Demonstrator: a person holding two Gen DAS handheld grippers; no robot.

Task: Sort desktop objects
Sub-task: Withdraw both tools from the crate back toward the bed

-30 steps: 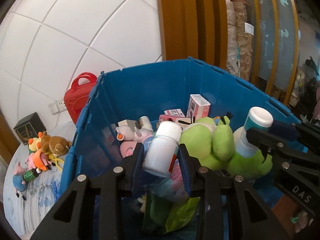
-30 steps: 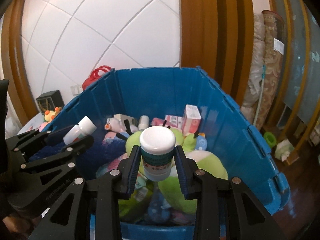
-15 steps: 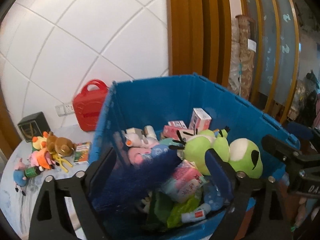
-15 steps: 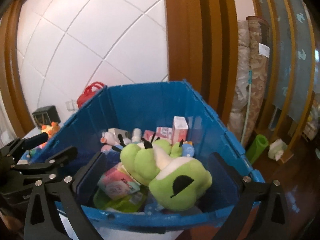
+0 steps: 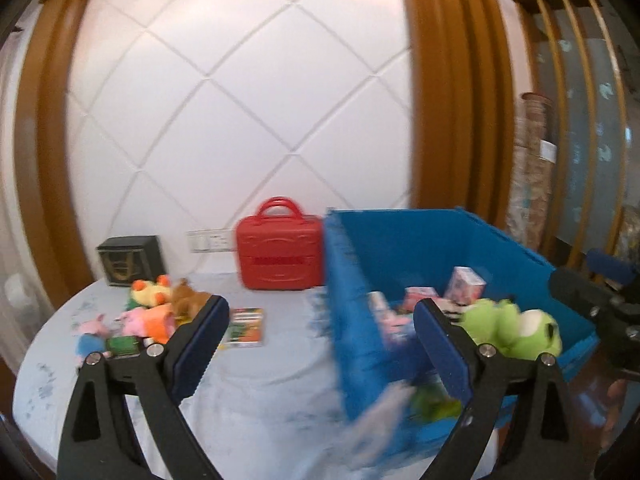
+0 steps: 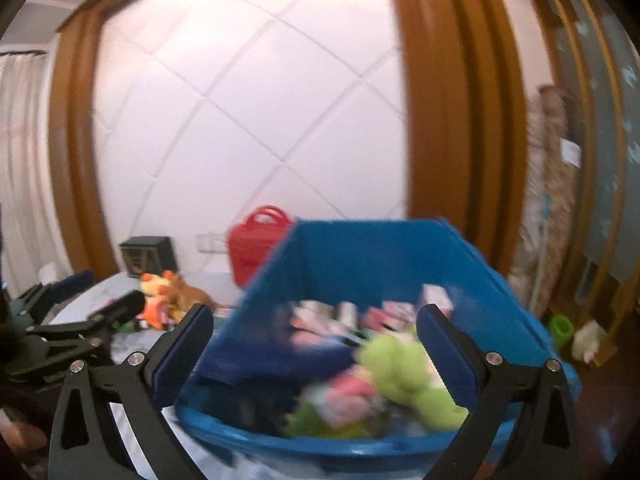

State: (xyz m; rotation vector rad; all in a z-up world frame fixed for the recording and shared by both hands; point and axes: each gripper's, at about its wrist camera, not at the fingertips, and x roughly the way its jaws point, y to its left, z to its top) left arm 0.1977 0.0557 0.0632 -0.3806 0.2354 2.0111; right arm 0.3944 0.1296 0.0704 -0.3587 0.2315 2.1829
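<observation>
Across the left wrist view, the left gripper (image 5: 320,334) stood with its fingers (image 5: 202,338) wide apart and nothing between them, having just opened. It hung over the pale blue patterned tabletop (image 5: 256,376), beside the near wall of the deep blue plastic bin (image 5: 400,240). A green plush frog (image 5: 516,326) and small pink cartons lay inside the bin. Well to the left, a heap of small plush toys (image 5: 156,312) waited unsorted, with a flat printed card (image 5: 245,326) just beside it, a red plastic carry-case (image 5: 280,254) against the wall and a small black box (image 5: 130,260) further left.

From the right wrist view, blurred, the right gripper (image 6: 314,344) was likewise spread wide and empty, poised over the bin's front rim, with the left gripper's dark frame low at the left edge.

I judged the risk to be a clash: both tools sat close together, and a swing toward the plush heap could clip the bin wall or knock the other gripper. Open tabletop lay between bin and toys; the rounded table edge ran near the heap, so a nudged toy might drop off.
</observation>
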